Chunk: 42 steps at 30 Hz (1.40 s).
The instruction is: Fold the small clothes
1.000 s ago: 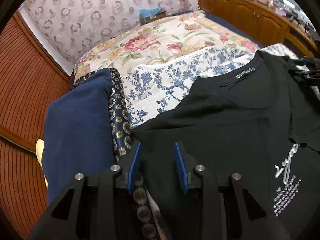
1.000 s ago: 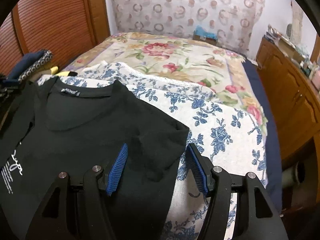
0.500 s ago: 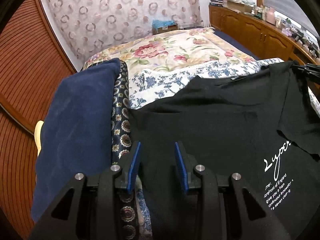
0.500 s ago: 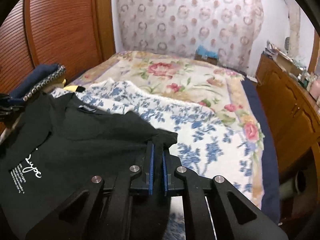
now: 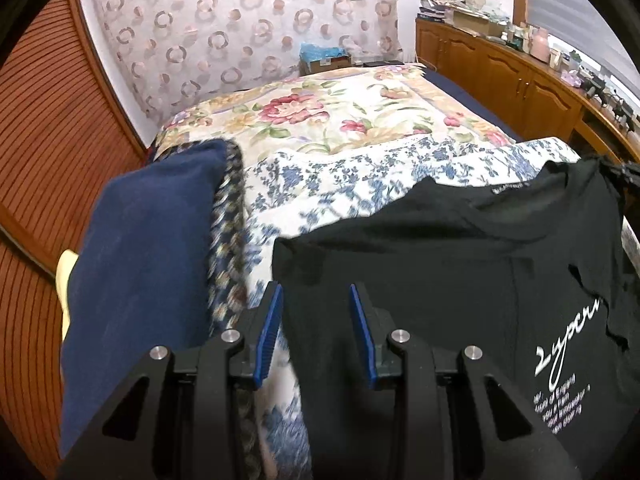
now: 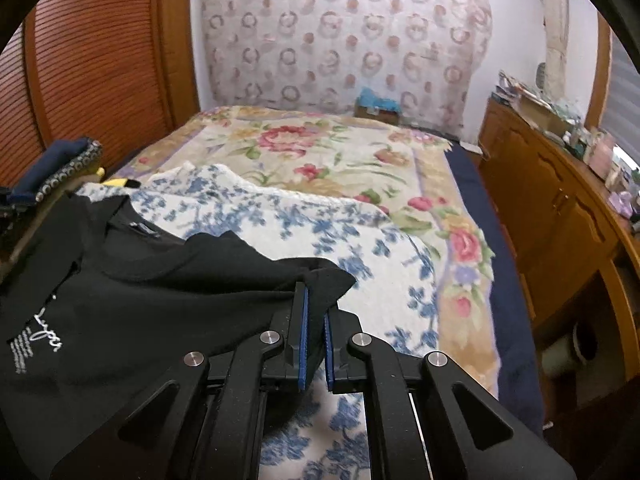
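A black T-shirt [image 5: 460, 264] with white print lies front up on a blue-flowered cloth [image 5: 352, 176] on the bed. In the left wrist view, my left gripper [image 5: 316, 308] is part open, and the shirt's left sleeve edge lies between its blue pads. In the right wrist view, the same shirt [image 6: 152, 304] fills the lower left. My right gripper [image 6: 314, 312] is shut on the shirt's right sleeve, lifted a little off the cloth.
A folded navy garment with a patterned trim [image 5: 148, 264] lies left of the shirt, also at the far left in the right wrist view [image 6: 60, 164]. A floral bedspread [image 6: 344, 160] stretches ahead. Wooden cabinets [image 6: 560, 216] line the right, a wooden wall [image 5: 36, 128] the left.
My right gripper closed on the right sleeve and lifted it. My left gripper stayed part open over the left sleeve while the view tilted up.
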Motion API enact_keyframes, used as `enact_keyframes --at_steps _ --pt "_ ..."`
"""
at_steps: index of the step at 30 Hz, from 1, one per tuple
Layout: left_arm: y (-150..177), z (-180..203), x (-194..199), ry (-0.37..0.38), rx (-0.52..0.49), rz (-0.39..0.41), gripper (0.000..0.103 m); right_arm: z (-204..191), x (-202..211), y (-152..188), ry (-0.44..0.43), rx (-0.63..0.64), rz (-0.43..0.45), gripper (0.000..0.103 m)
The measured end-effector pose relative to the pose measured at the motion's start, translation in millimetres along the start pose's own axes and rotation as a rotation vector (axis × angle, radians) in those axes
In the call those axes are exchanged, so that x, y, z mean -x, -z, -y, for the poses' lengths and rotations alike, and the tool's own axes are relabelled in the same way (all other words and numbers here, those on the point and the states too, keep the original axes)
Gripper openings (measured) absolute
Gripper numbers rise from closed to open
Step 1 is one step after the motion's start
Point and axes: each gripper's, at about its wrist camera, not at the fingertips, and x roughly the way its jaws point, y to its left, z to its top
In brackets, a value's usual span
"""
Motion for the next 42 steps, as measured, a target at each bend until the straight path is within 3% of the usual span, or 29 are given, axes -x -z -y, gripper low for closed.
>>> enact_keyframes --at_steps 7,13,18,23,33,42 --pt "-27.7 -3.5 -42.2 -0.076 -0.024 -0.094 0.032 -1.1 -15.4 12.2 -0.04 -0.01 -0.029 0.003" --pt "-29.2 -4.4 -63.6 -0.088 -0.031 -0.169 0.032 -1.6 -14.6 10.2 -0.078 -0.01 -0.014 0.003" --pt "-24.8 -6.0 -68.1 -0.033 -0.017 -0.184 0.006 -7.3 -9.3 8.0 -0.093 0.001 0.0 0.003" --pt "-21.2 -3.3 -40.1 -0.035 -0.038 -0.092 0.002 -14.1 4.5 4.9 -0.099 0.018 0.028 0.003" --pt "-3.8 -6.8 65.7 0.029 -0.007 0.154 0.002 -39.1 64.7 -7.4 -0.113 0.04 0.135 0.003" --pt "52.2 -2.9 149.6 0.088 0.003 0.321 0.002 -68.2 128.4 12.1 -0.157 0.045 0.207 0.003"
